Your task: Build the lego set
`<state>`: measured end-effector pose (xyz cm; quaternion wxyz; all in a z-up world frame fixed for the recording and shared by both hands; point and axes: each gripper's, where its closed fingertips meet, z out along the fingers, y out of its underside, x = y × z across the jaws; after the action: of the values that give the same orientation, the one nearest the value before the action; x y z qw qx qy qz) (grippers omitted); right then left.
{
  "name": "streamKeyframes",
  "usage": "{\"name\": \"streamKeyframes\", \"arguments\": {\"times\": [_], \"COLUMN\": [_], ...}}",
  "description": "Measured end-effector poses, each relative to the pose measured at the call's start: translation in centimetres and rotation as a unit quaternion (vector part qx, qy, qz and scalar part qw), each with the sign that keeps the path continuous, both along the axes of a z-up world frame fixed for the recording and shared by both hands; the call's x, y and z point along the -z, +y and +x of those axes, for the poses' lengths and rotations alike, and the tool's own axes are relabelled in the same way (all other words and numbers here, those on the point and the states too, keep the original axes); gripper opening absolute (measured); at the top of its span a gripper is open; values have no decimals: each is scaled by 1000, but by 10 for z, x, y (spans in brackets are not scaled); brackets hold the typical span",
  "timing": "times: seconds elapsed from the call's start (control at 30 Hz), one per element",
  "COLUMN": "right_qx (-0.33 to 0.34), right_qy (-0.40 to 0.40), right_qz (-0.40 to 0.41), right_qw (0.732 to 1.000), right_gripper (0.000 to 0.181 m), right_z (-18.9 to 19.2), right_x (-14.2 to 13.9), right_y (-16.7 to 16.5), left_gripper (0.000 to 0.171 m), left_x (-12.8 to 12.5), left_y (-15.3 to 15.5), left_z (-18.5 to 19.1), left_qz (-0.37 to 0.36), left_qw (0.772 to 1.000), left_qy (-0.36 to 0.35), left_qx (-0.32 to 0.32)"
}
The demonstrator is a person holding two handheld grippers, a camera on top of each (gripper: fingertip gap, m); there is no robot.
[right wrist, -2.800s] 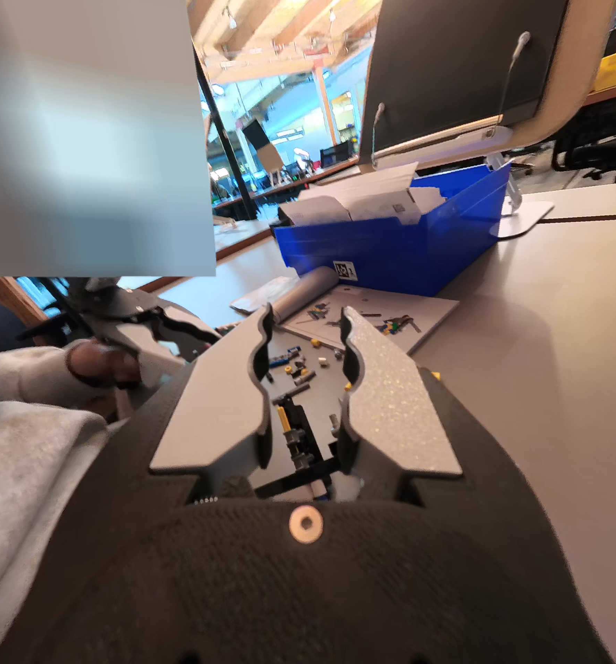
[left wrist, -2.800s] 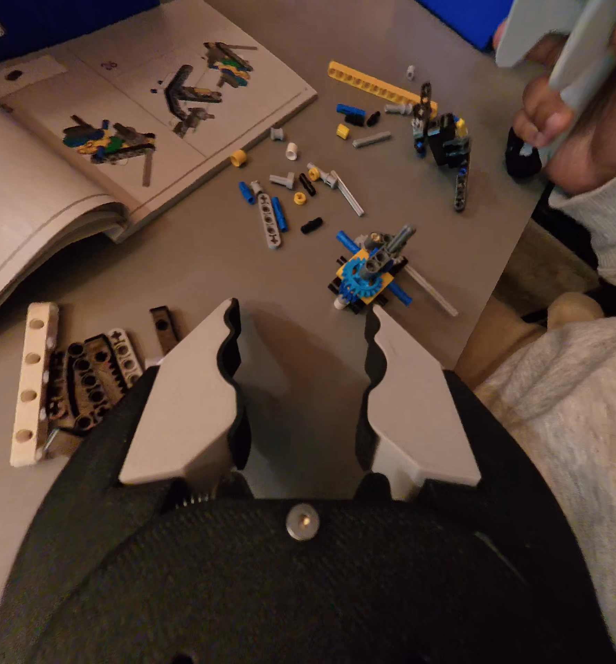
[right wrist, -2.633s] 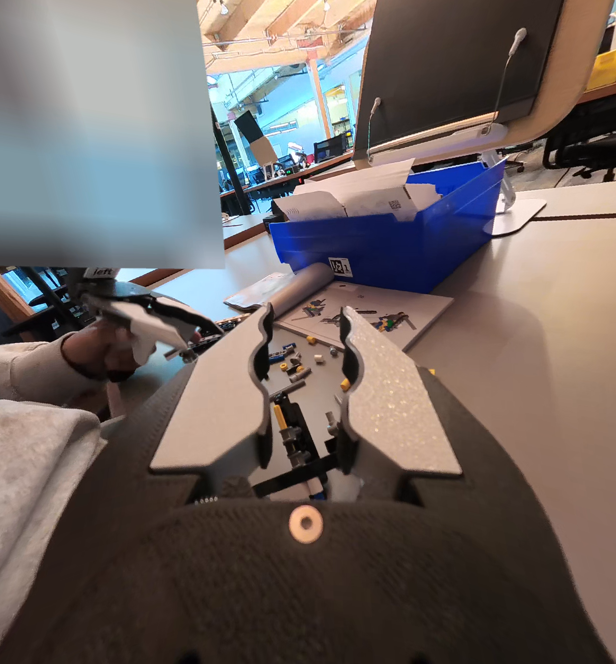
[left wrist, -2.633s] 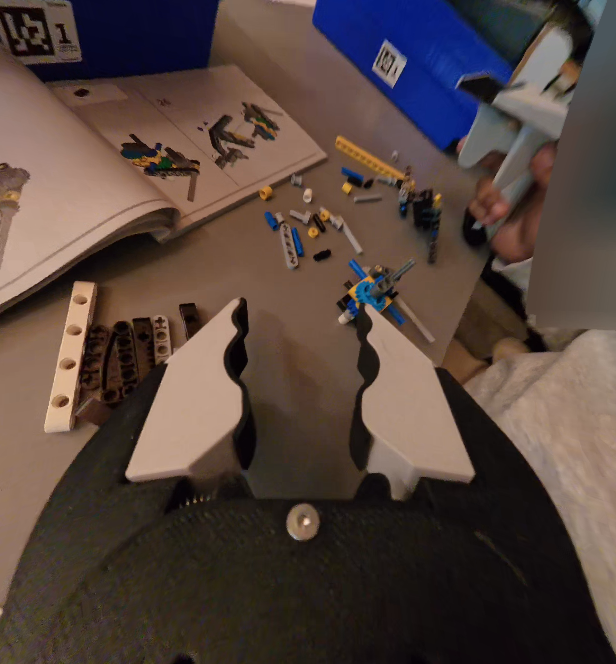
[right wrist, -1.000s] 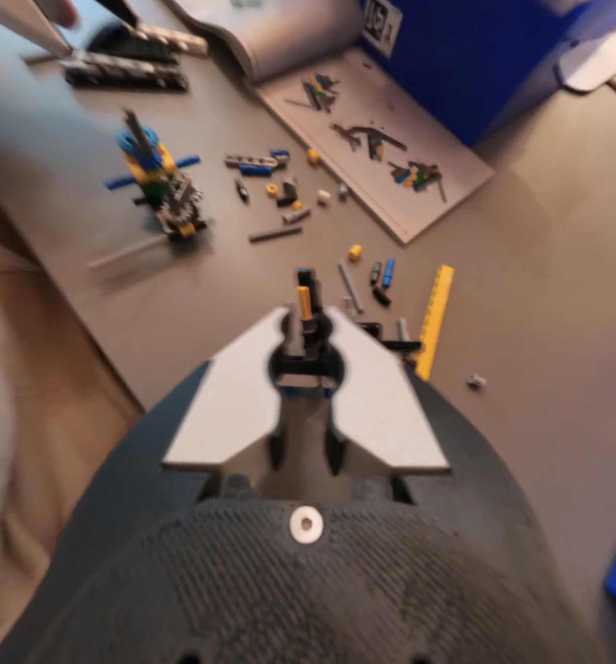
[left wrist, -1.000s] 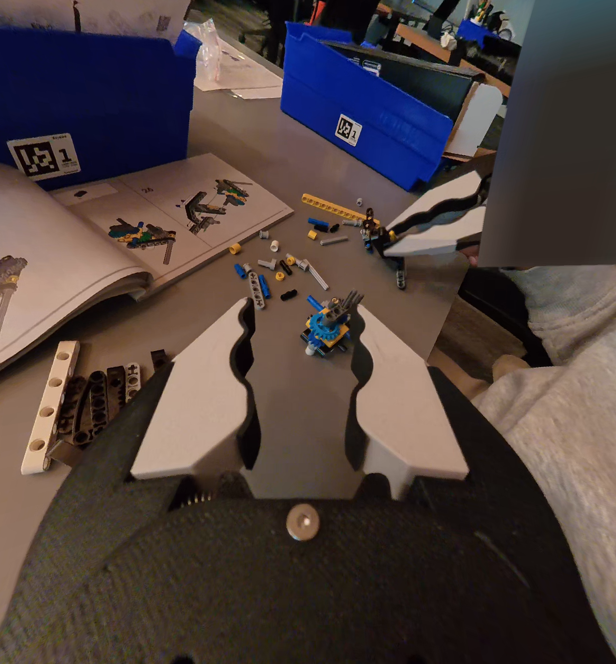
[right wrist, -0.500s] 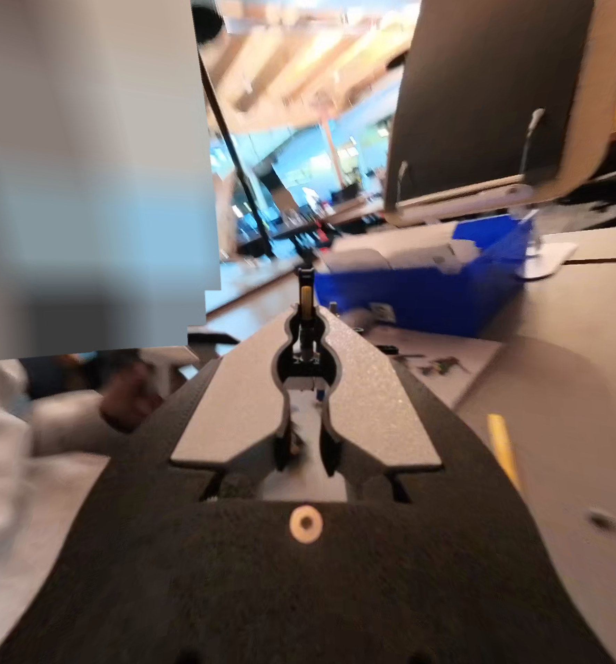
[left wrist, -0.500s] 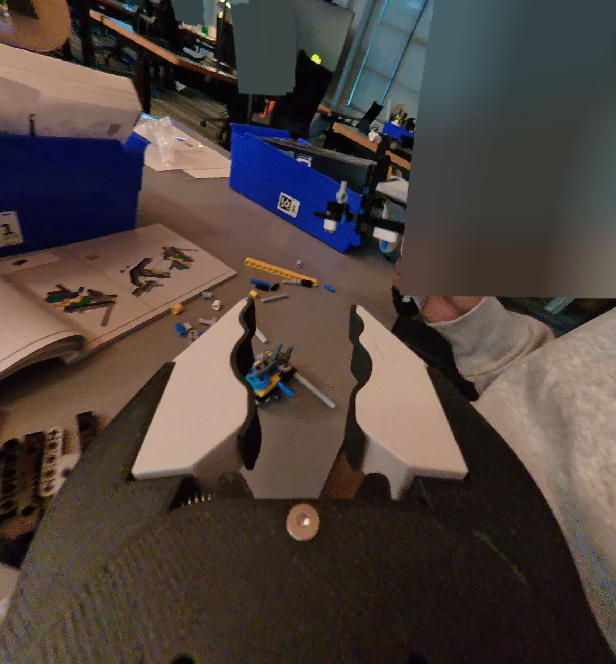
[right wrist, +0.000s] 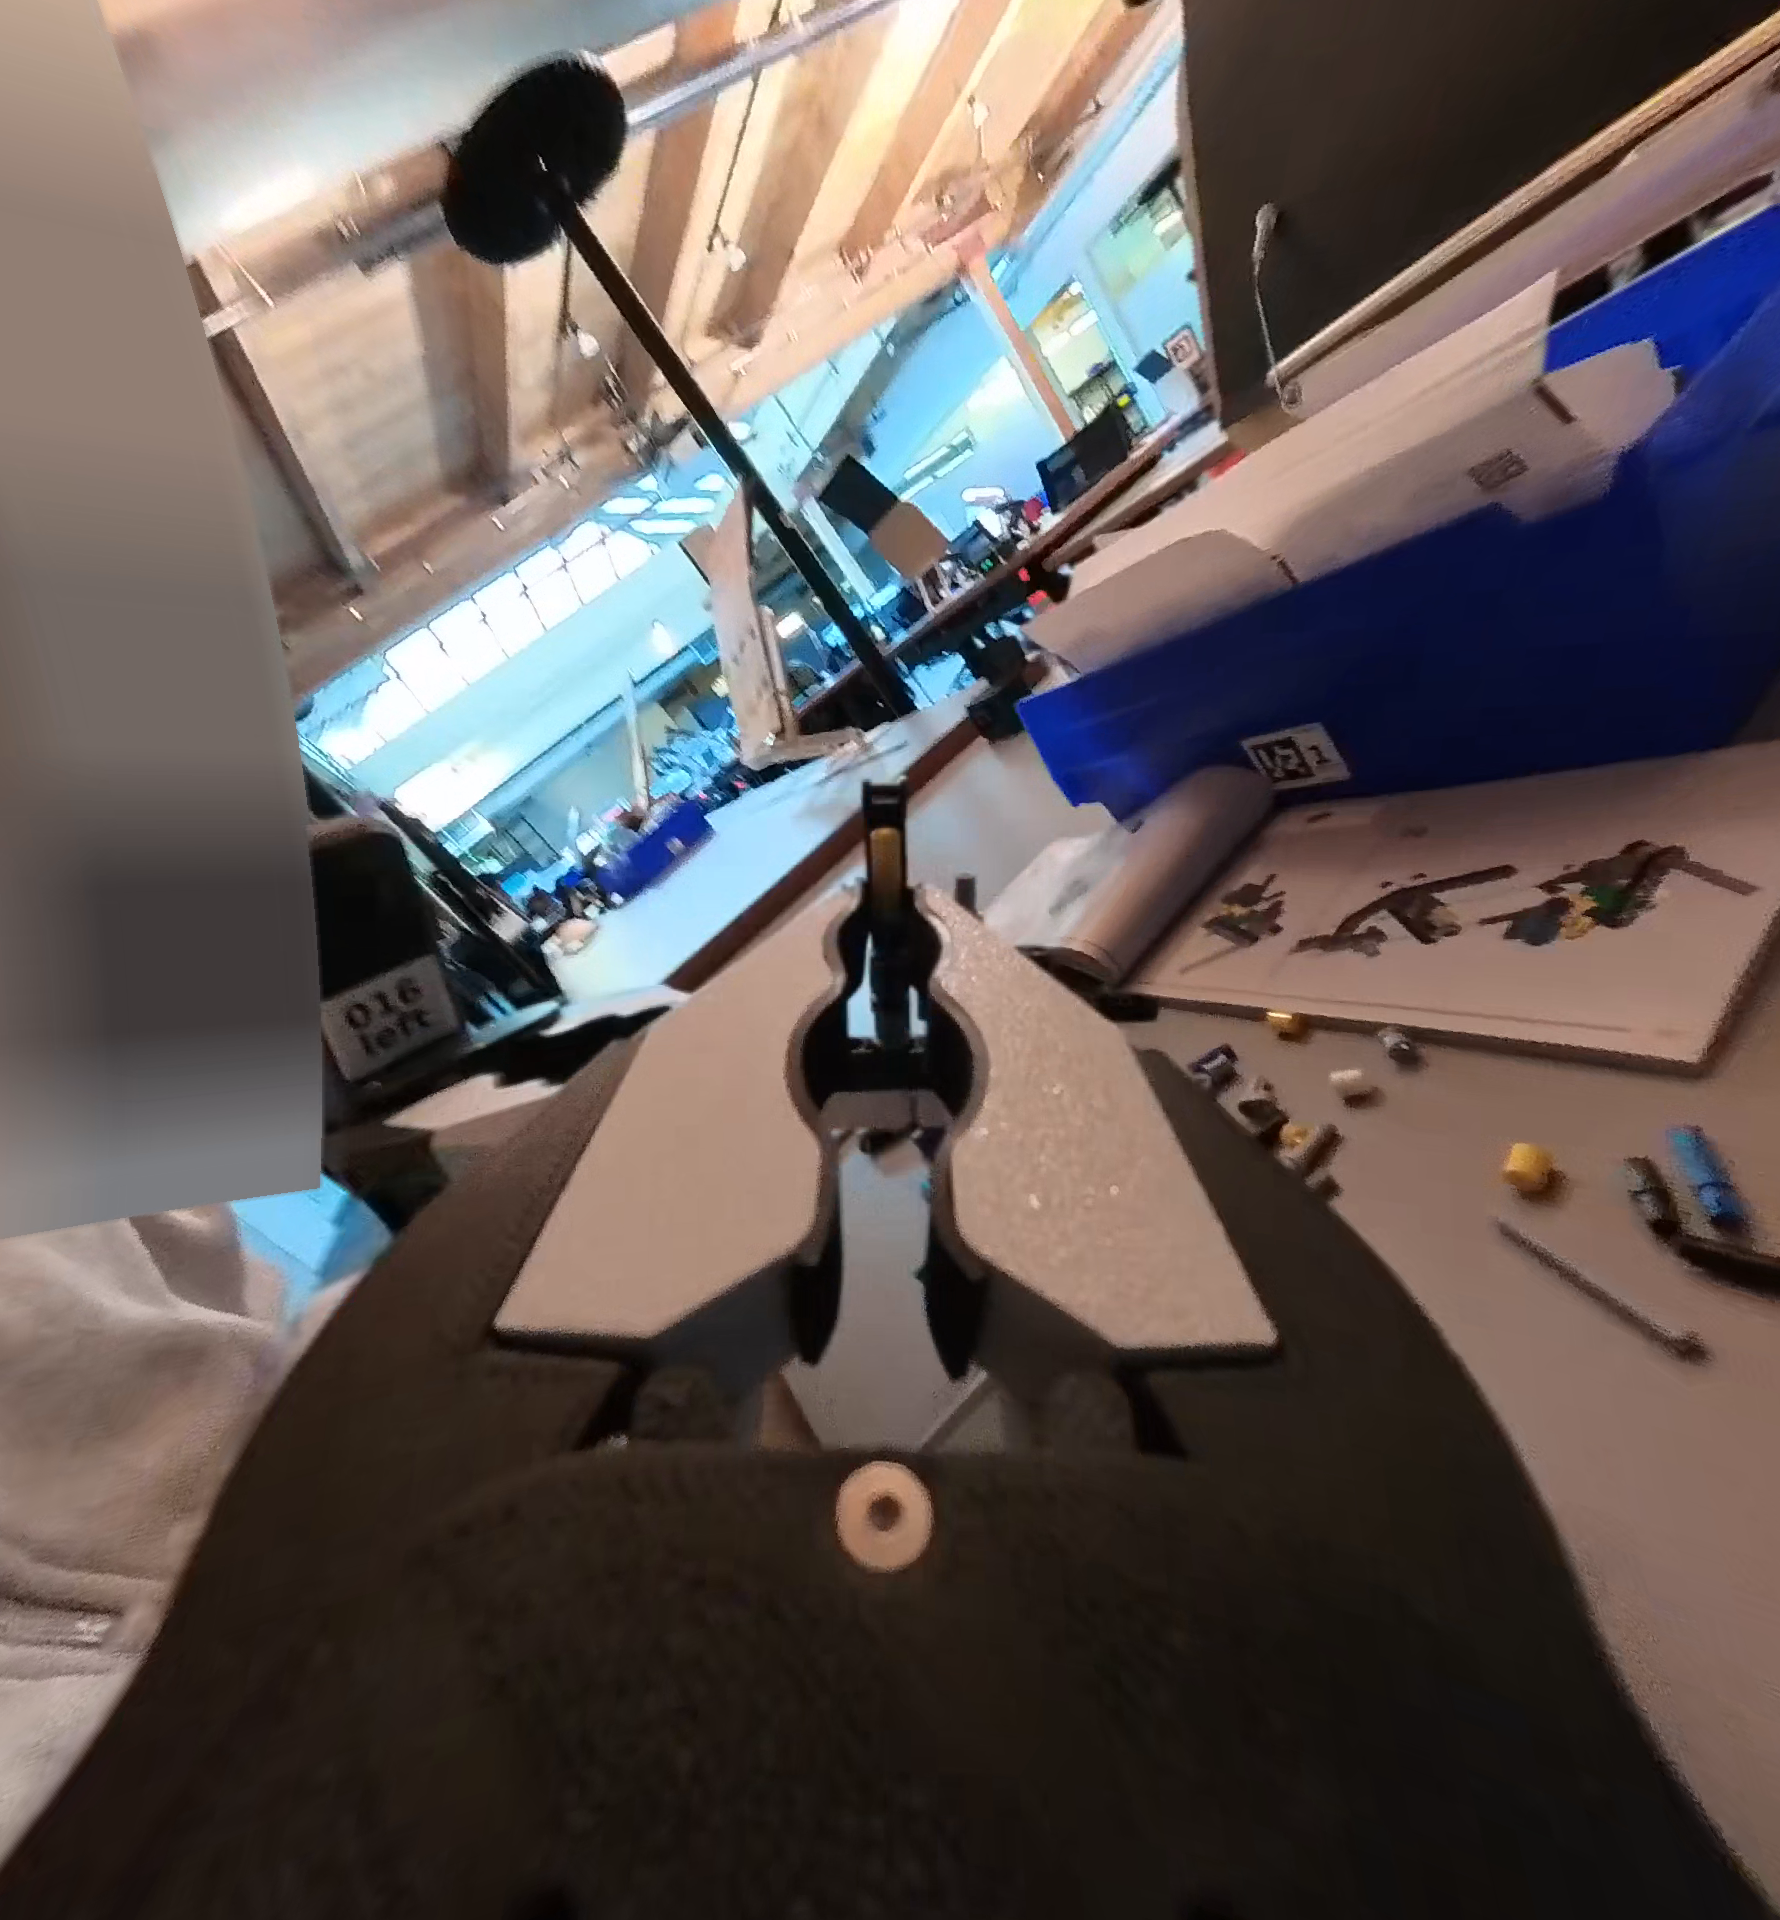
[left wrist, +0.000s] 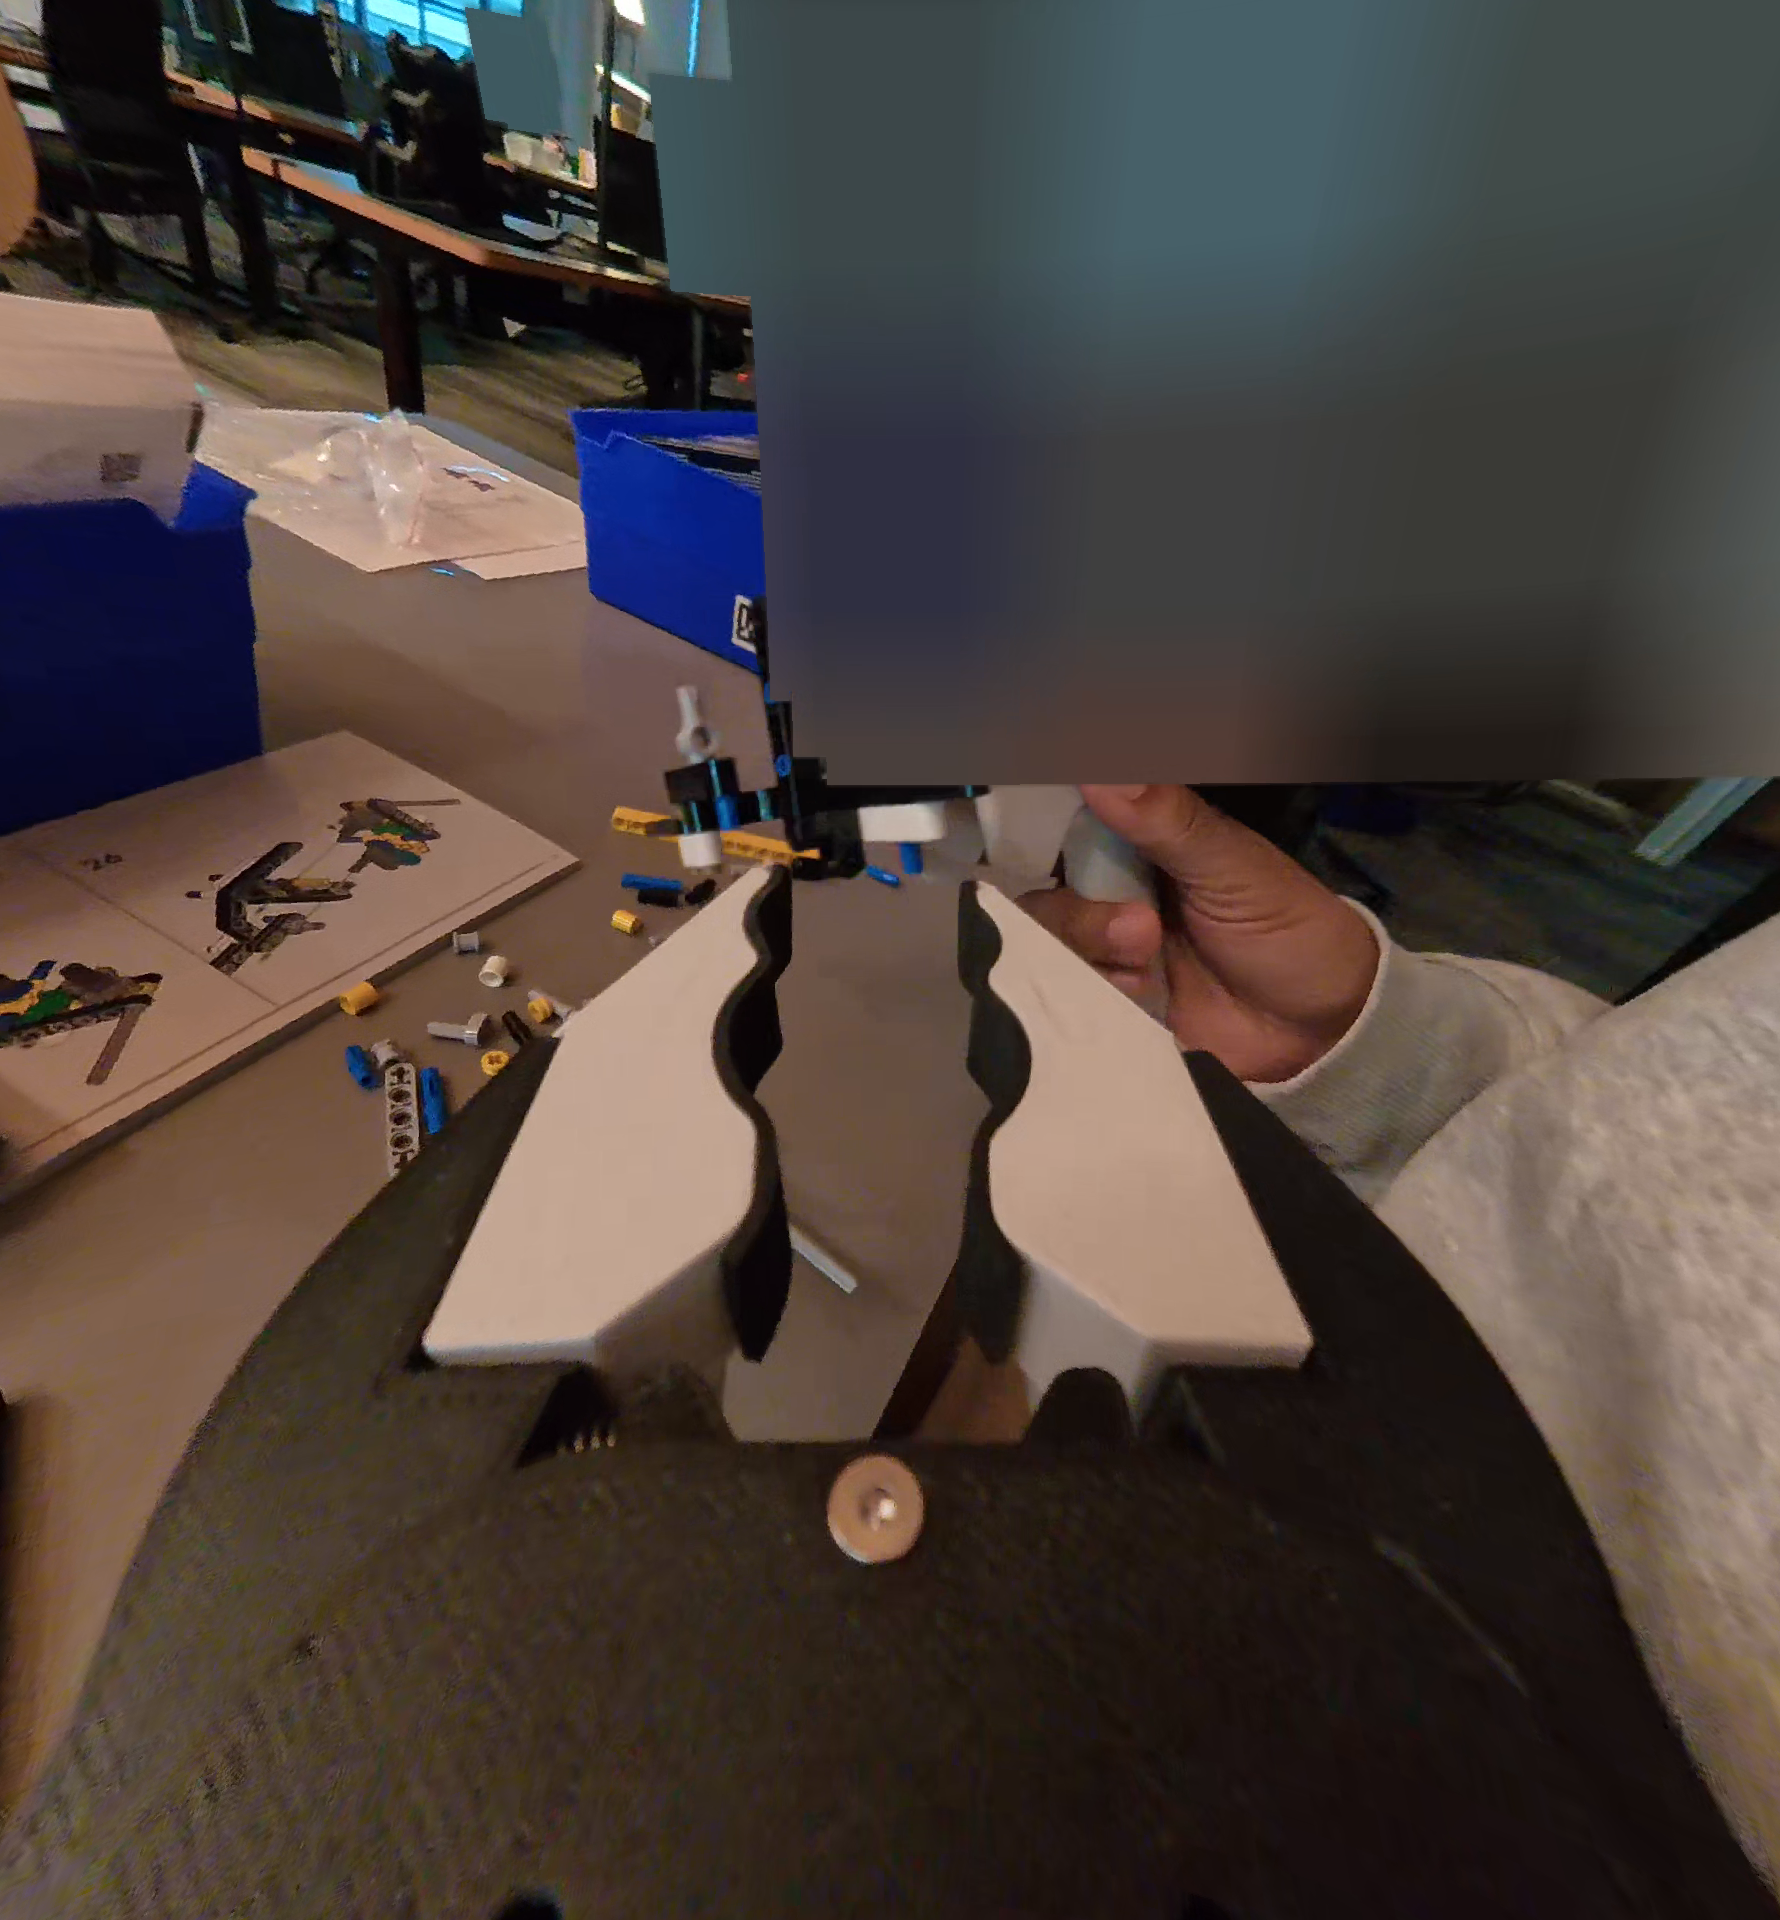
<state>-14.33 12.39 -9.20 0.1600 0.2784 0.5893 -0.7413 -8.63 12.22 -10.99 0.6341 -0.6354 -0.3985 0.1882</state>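
Your grey-fingered, black-padded right gripper (right wrist: 886, 914) pinches a black-and-yellow lego assembly (right wrist: 884, 831); at lower right, yellow, blue and black loose pieces (right wrist: 1686, 1195) dot your grey table (right wrist: 1592, 1455); at upper right, a blue bin (right wrist: 1488, 644).

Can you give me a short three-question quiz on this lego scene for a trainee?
1. True or false: the left claw is shut on a part.
2. What does the right claw grip? A) the instruction booklet B) the black lego sub-assembly C) the long yellow beam
3. Fill in: the loose small parts lie on the table beside the open ____.

Key
1. False; it is open and empty.
2. B; the piece is held up off the table.
3. Booklet.
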Motion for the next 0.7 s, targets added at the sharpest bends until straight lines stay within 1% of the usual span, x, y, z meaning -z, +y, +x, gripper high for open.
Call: {"name": "streamKeyframes", "arguments": {"times": [0.07, 0.2, 0.3, 0.47, 0.7], "right_qx": [12, 42, 43, 34, 53], "right_qy": [28, 105, 144, 128, 84], "right_qz": [29, 94, 124, 98, 96], "right_qw": [999, 989, 981, 986, 990], "right_gripper": [4, 5, 5, 5, 5], "right_z": [1, 2, 5, 3, -18], "right_x": [5, 15, 21, 21, 36], "right_y": [-3, -7, -10, -6, 6], "left_gripper": [32, 31, 30, 30, 30], "left_x": [2, 10, 17, 21, 22], "left_y": [2, 2, 0, 0, -2], "left_z": [2, 5, 7, 9, 8], "left_qz": [-1, 1, -7, -18, -6], "left_qw": [1000, 1000, 1000, 1000, 1000], "left_qy": [2, -9, -13, -3, -6], "left_qx": [4, 6, 6, 10, 14]}}
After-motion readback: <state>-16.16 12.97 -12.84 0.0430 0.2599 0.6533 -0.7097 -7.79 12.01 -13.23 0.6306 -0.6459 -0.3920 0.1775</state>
